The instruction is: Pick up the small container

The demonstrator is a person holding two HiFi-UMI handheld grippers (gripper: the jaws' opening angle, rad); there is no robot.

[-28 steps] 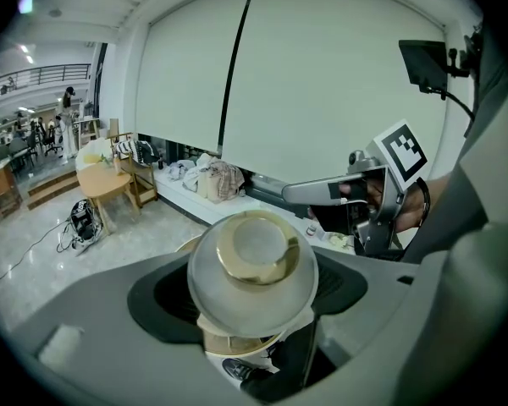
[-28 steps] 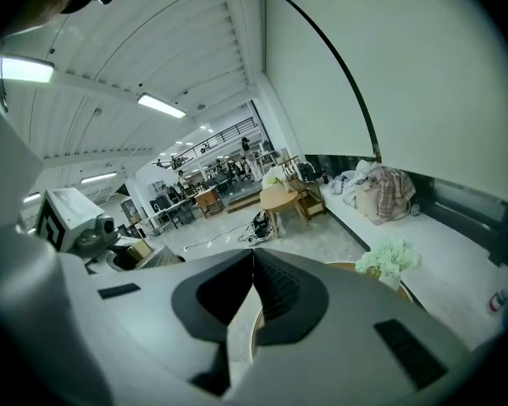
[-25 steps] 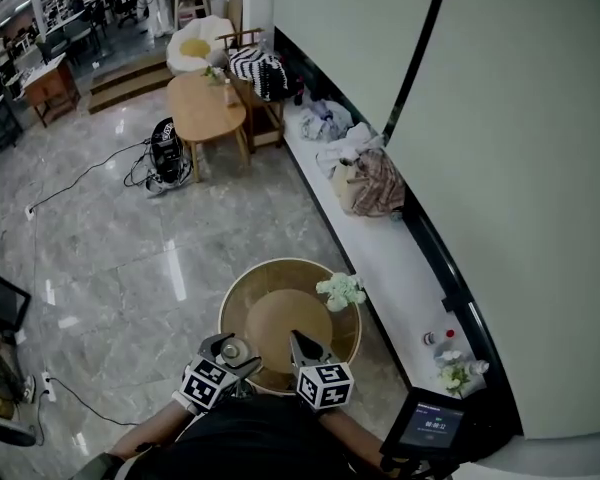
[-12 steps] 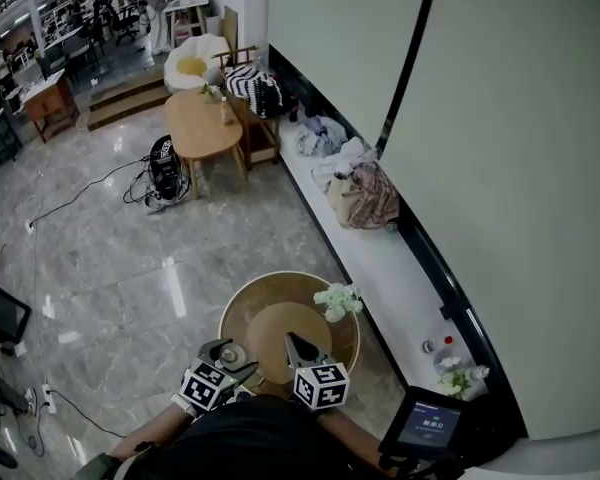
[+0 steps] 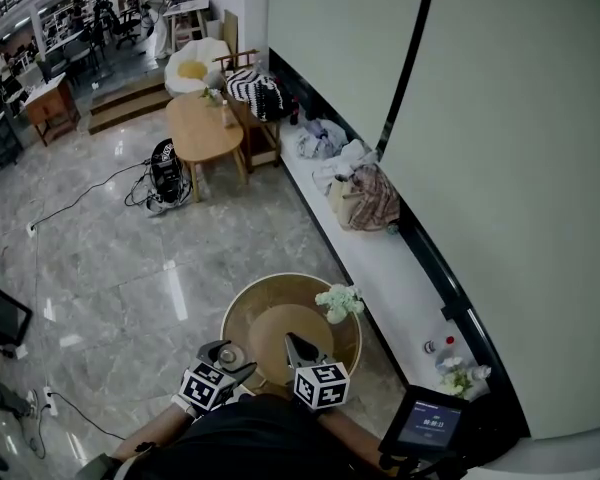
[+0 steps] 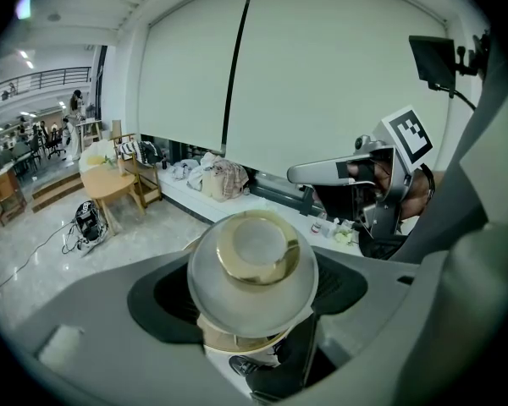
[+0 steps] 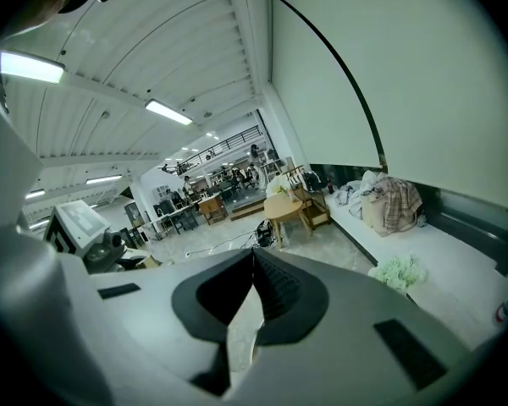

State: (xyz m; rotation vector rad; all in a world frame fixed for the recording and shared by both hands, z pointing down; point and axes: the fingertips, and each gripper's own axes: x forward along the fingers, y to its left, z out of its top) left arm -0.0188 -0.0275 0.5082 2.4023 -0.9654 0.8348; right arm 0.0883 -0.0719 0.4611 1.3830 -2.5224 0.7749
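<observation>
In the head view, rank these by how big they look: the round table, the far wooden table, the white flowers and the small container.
1. round table
2. far wooden table; being farther from the camera shrinks it, so its true size is unsure
3. white flowers
4. small container

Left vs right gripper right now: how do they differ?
The left gripper is shut on the small container; the right gripper is shut on nothing. Left fingers sit apart around it; right fingers meet. Both are near the round table's edge.
</observation>
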